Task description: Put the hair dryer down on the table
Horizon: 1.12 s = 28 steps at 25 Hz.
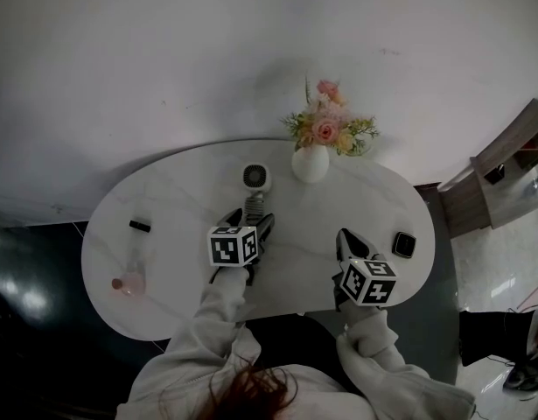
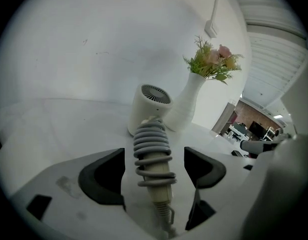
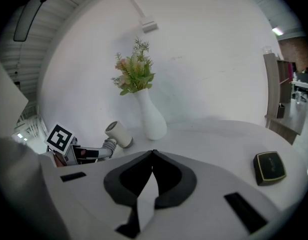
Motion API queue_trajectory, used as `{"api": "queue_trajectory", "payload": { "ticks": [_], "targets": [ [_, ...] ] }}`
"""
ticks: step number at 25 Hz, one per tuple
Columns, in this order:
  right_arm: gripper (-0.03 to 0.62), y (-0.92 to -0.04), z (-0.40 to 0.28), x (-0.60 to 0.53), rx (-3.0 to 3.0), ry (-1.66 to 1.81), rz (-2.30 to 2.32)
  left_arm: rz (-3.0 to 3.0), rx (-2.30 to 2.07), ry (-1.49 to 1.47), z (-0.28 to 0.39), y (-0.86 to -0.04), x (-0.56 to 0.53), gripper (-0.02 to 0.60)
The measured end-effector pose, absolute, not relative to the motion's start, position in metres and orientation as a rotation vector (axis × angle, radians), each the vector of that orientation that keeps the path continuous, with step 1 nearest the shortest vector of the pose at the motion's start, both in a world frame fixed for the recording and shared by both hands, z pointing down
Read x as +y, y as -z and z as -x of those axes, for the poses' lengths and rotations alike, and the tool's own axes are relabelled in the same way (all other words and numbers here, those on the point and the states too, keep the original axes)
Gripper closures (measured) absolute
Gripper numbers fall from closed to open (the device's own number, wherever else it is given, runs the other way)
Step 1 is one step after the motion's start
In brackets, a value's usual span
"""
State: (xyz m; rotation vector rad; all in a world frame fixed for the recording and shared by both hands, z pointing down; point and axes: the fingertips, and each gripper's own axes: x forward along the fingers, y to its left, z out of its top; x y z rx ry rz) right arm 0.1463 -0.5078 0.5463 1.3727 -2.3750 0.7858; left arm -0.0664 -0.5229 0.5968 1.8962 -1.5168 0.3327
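Hair dryer lies on the table, head near the vase. Its cord-wrapped handle sits between my left gripper's jaws, which are spread wide with the pads clear on both sides. Right gripper idle, jaws pressed together on nothing. Placement looks done. To finish cleanly I'd back straight out along the handle, jaws wide, so nothing snags the coiled cord.

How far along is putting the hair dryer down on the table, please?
Done, it seems: the hair dryer lies on the table. In hand: the left gripper stands open, jaws clear of it. Left: drawing that gripper away. The right gripper is shut, empty.
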Motion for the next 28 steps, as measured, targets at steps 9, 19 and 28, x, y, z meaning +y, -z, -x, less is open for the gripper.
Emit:
{"api": "queue_trajectory", "payload": {
  "ticks": [9, 19, 28],
  "targets": [
    [0.545, -0.534, -0.142, -0.498, -2.409, -0.755, -1.364, -1.977, -1.577, -0.303, 0.068, -0.573, -0.489, 0.241],
    [0.545, -0.502, -0.127, -0.498, -2.498, -0.699, -1.35, -1.978, -1.699, -0.168, 0.09, -0.537, -0.452, 0.242],
    [0.545, -0.445, -0.095, -0.502, -2.645, -0.551, -1.321, -2.126, -1.853, -0.039, 0.115, -0.463, -0.438, 0.244]
  ]
}}
